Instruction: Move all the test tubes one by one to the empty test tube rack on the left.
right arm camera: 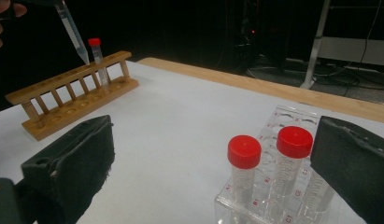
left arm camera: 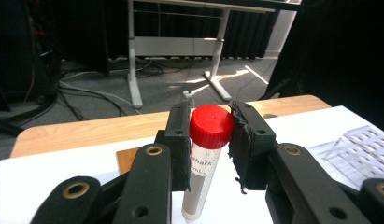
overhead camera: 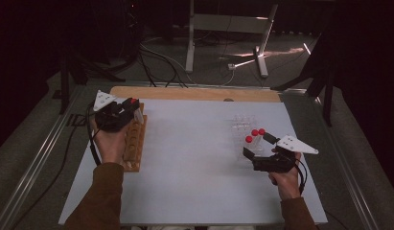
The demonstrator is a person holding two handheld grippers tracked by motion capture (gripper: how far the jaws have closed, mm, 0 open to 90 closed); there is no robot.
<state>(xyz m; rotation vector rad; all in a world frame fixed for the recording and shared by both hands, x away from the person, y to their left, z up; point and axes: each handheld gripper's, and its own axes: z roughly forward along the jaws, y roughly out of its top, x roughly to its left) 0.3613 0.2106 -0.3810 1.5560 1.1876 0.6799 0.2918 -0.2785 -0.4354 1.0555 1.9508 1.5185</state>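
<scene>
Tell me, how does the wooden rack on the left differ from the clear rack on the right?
The wooden rack is long, opaque and brown, with a single row of holes; the clear rack is see-through plastic with a grid of lettered holes. The wooden rack holds one red-capped tube; the clear rack shows three in the high view. Both stand on the white table and hold the tubes upright.
</scene>
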